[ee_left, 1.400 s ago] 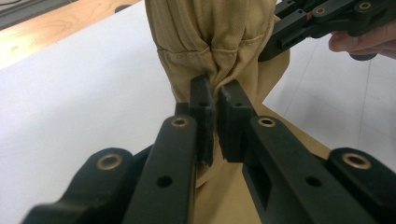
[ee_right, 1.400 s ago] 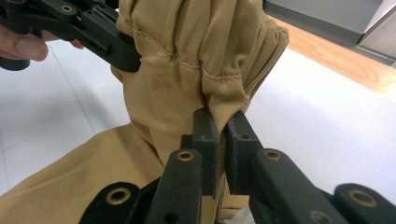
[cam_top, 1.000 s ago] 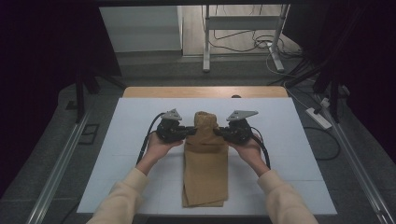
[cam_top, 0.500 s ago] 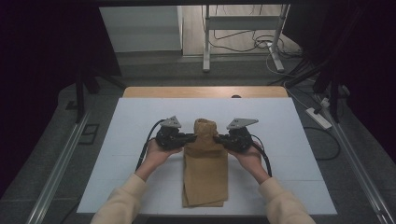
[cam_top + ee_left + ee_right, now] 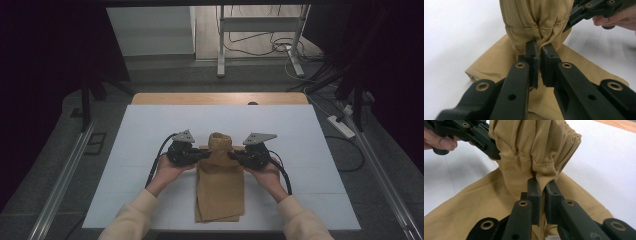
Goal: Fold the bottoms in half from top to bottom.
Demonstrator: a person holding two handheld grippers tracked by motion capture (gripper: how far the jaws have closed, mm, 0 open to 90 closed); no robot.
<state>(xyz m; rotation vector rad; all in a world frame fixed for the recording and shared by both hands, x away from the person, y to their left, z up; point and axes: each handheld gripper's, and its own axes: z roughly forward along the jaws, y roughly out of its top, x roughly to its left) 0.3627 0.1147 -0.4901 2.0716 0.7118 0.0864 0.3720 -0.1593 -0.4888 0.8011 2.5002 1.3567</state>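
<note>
Showing tan garment on white table, near centre, far end lifted into bunched hump. Left gripper jaws clamped narrow on gathered hem at hump's left side; right gripper jaws likewise pinching hem at right side. Near portion of garment lies flat, folded, reaching table's near edge.

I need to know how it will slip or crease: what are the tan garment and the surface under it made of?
The garment looks like woven cotton twill, matte: fine diagonal weave, stitched hems, soft gathers where the jaws pinch it. The white surface looks like a smooth matte board or sheet with faint seam lines; its exact material is hard to tell.
</note>
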